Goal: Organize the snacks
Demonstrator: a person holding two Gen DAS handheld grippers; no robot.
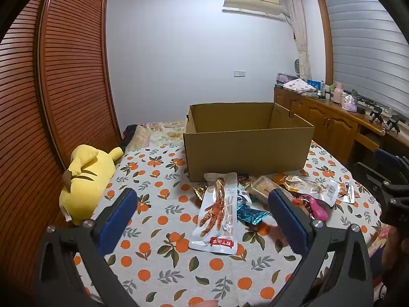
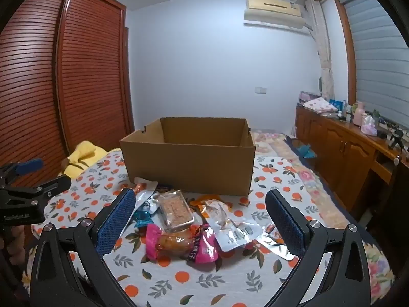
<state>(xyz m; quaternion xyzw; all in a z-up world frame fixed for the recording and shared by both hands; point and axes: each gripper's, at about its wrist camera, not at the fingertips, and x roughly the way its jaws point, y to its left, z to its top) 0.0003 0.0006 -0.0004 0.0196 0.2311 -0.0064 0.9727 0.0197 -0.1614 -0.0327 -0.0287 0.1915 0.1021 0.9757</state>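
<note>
Left wrist view first: at the left edge of the frame a yellow plush toy (image 1: 84,179) lies on the orange-print cloth (image 1: 153,255), well clear of your work. Your left claw (image 1: 202,222) hangs above the bench with its jaws spread wide and nothing between them. The white chicken-foot packet (image 1: 217,220) lies flat on the cloth, framed between the two blue pads, its far end near the foot of the cardboard box (image 1: 245,151). Just right of it sits a teal wrapper (image 1: 251,215), partly tucked under the packet's edge.

The risk here is that a flat, slick packet gives the pads little to bite; come down too shallow and you will likely pinch the cloth or drag the teal wrapper along.

Right wrist view: your right claw (image 2: 200,223) is likewise wide open and empty. Low in the centre of the frame, between its pads, lies the pink packet (image 2: 181,243), touching a clear tray of biscuits (image 2: 176,211) above it and a clear-and-white packet (image 2: 230,223) to its right. These overlap, so closing on one may lift or scatter its neighbours. The box stands open behind the pile.
</note>
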